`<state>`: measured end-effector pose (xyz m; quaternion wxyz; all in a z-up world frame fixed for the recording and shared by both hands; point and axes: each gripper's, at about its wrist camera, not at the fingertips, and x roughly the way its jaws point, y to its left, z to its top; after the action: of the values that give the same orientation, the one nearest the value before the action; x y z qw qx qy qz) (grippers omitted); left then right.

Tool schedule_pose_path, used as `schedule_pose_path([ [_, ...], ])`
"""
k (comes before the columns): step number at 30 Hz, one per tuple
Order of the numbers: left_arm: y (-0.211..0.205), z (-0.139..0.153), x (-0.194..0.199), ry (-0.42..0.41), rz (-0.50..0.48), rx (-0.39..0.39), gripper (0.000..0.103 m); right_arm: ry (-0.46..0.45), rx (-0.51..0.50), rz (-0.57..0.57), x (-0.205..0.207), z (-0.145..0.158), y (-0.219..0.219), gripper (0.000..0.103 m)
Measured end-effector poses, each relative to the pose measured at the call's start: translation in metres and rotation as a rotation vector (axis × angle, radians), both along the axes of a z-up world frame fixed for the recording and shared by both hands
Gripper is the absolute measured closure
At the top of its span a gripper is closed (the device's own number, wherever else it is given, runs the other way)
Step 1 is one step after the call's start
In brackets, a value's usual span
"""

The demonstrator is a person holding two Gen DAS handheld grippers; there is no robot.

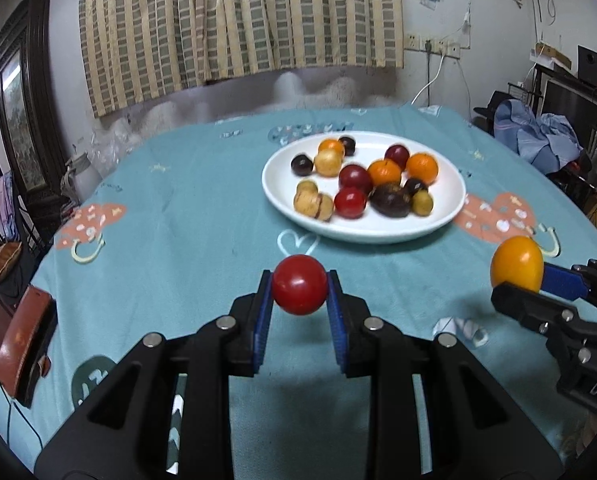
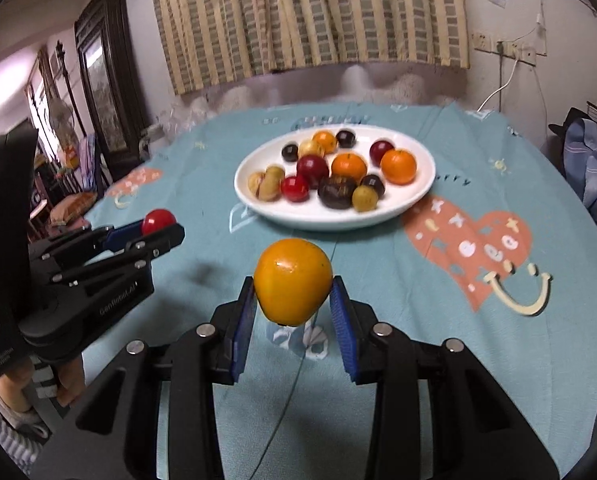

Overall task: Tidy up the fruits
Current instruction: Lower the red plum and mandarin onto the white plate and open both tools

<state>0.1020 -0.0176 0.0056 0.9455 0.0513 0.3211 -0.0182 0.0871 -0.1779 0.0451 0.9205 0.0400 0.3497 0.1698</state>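
Fruits filled the white plate mid-table; we gripped a red fruit in the left gripper and a yellow fruit in the right gripper, both aloft. Next, we judged, carry both plateward.

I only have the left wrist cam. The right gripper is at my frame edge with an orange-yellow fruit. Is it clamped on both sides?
Observer: Yes. In the right wrist view, both blue pads of the right gripper press the orange-yellow fruit, one on each side.
Operator: Is the fruit touching the cloth?
Observer: No. It hangs clear above the teal tablecloth, short of the white plate.
Operator: Is any of the person visible?
Observer: Part of a hand shows below the left gripper, which is shut on the red fruit.
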Motion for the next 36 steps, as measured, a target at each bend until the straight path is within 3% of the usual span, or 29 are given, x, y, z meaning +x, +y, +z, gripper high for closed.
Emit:
schedule_pose_path([
  [6,-0.002,0.027,0.028,-0.028,0.0,-0.01,0.076,-0.069,-0.048,-0.039,0.035,0.038,-0.011,0.066],
  [9,-0.005,0.034,0.052,-0.028,0.004,-0.024,0.076,-0.074,-0.047,-0.066,0.06,0.044,-0.016,0.066],
  [18,-0.019,0.02,0.118,0.005,0.001,-0.028,0.076,-0.01,-0.037,-0.102,0.131,0.011,-0.016,0.066],
  [27,-0.037,0.0,0.173,0.039,-0.018,-0.03,0.076,-0.001,-0.093,-0.12,0.169,-0.008,-0.01,0.066],
  [33,-0.041,-0.011,0.192,0.05,-0.015,-0.036,0.076,0.023,-0.076,-0.106,0.184,-0.018,-0.014,0.065],
  [35,-0.041,-0.014,0.196,0.052,-0.015,-0.039,0.068,0.015,-0.068,-0.109,0.186,-0.02,-0.016,0.064],
  [36,-0.042,-0.015,0.196,0.049,-0.013,-0.038,0.058,-0.002,-0.072,-0.111,0.185,-0.02,-0.016,0.058],
])
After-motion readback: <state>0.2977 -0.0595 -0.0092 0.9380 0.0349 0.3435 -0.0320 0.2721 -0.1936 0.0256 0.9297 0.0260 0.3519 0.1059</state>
